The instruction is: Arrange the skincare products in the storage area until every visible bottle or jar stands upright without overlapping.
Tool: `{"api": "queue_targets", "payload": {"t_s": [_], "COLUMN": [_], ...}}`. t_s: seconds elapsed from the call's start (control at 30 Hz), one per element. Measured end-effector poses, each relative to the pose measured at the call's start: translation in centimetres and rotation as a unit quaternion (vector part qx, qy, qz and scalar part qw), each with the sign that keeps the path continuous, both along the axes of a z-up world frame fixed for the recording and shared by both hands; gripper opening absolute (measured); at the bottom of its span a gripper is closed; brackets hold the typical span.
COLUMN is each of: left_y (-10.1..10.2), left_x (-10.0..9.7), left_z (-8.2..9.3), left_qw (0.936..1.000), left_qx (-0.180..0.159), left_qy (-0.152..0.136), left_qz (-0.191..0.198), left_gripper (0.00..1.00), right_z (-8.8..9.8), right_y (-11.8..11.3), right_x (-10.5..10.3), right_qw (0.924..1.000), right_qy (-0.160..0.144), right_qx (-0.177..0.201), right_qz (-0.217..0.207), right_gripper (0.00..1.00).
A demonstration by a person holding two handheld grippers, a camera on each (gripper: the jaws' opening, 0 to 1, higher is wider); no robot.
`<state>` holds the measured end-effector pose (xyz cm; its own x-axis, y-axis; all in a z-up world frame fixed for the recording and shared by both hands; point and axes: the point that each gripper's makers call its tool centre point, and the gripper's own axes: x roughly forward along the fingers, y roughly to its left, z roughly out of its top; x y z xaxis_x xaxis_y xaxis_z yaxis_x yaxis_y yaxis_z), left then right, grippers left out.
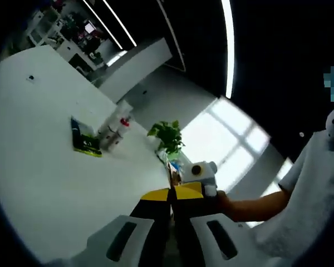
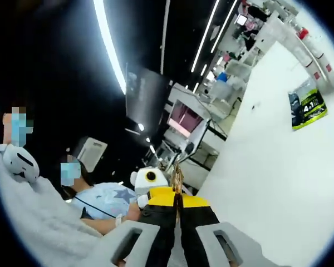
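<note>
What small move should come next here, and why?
Probably bring the left gripper down toward the bottles lying beside the green packet on the white table. They look tipped over, not upright, and both grippers are far from them, jaws closed on nothing.

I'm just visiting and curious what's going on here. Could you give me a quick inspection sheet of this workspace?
Surface: white table, mostly bare.
Job's things: clear bottles with red caps, lying tilted beside a dark green packet.
Clutter: nothing seen.
Grippers: left gripper and right gripper, both with fingers closed together, holding nothing, away from the bottles.
Cables: nothing seen.
Surroundings: potted plant, ceiling light strips, a bright window, people nearby.
</note>
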<state>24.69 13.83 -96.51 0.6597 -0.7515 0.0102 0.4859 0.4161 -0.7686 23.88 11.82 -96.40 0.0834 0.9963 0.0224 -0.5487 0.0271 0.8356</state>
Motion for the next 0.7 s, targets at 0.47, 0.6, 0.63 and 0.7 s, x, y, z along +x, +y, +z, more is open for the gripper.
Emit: {"api": "queue_targets", "payload": {"t_s": [0.47, 0.6, 0.63, 0.7], "left_y": [-0.4, -0.4, -0.4, -0.3], "left_x": [0.0, -0.1, 0.0, 0.3], "left_z": [0.2, 0.2, 0.1, -0.3], "left_qw": [0.9989, 0.9991, 0.9990, 0.9979], "left_qx": [-0.038, -0.031, -0.031, -0.038], "left_qy": [0.022, 0.022, 0.026, 0.049], "left_qz": [-0.015, -0.021, -0.020, -0.019], "left_gripper": [0.00, 0.00, 0.00, 0.00], "right_z": [0.7, 0.5, 0.5, 0.2], "right_y": [-0.4, -0.5, -0.4, -0.5], "right_x": [0.4, 0.7, 0.7, 0.8], "right_qw": [0.9999, 0.9998, 0.9996, 0.9957], "right_qy": [-0.009, -0.006, -0.015, -0.074], "right_qx": [-0.011, -0.014, -0.021, -0.056], "right_qz": [0.008, 0.012, 0.010, 0.002], "right_gripper": [0.00, 0.00, 0.00, 0.03]}}
